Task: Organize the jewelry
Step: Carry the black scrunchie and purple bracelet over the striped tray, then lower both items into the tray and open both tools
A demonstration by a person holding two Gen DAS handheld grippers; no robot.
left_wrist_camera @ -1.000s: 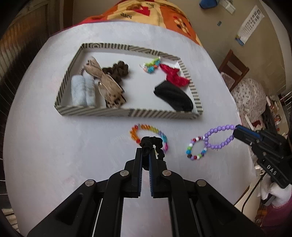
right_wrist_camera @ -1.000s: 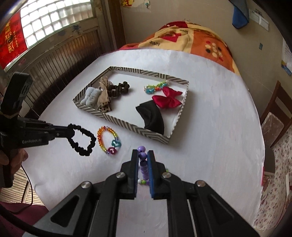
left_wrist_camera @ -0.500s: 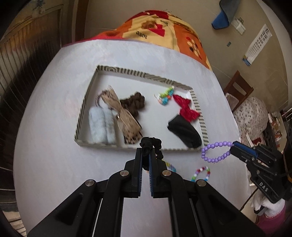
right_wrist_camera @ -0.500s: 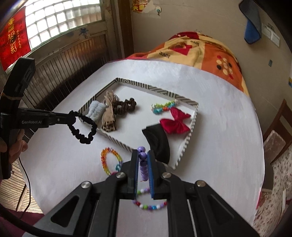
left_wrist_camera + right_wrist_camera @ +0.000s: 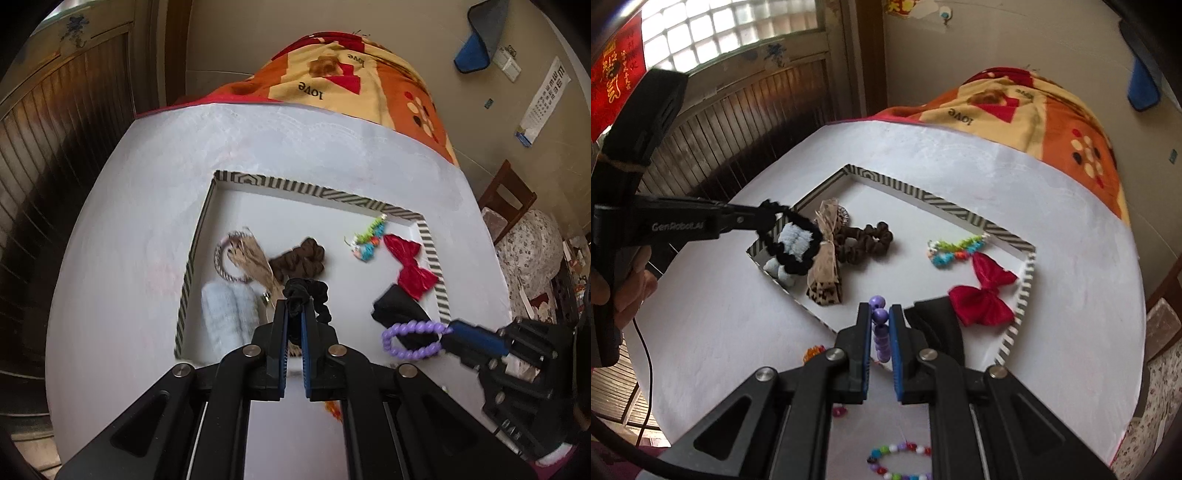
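My left gripper (image 5: 293, 308) is shut on a black scrunchie (image 5: 308, 291) and holds it in the air over the near left part of the striped tray (image 5: 295, 183). In the right wrist view the scrunchie (image 5: 790, 240) hangs above the pale blue item (image 5: 792, 240). My right gripper (image 5: 880, 317) is shut on a purple bead bracelet (image 5: 880, 332), held above the tray's near edge. It also shows in the left wrist view (image 5: 412, 339), over the black cloth piece (image 5: 400, 312).
The tray holds a brown scrunchie (image 5: 864, 242), a tan leopard bow (image 5: 825, 273), a red bow (image 5: 984, 291) and a colourful bead string (image 5: 955, 249). A multicolour bead bracelet (image 5: 899, 463) and an orange bead bracelet (image 5: 812, 352) lie on the white table (image 5: 1067, 221).
Both grippers have lifted and moved forward from the table front to over the tray, each still carrying its item. The tray contents have not moved.
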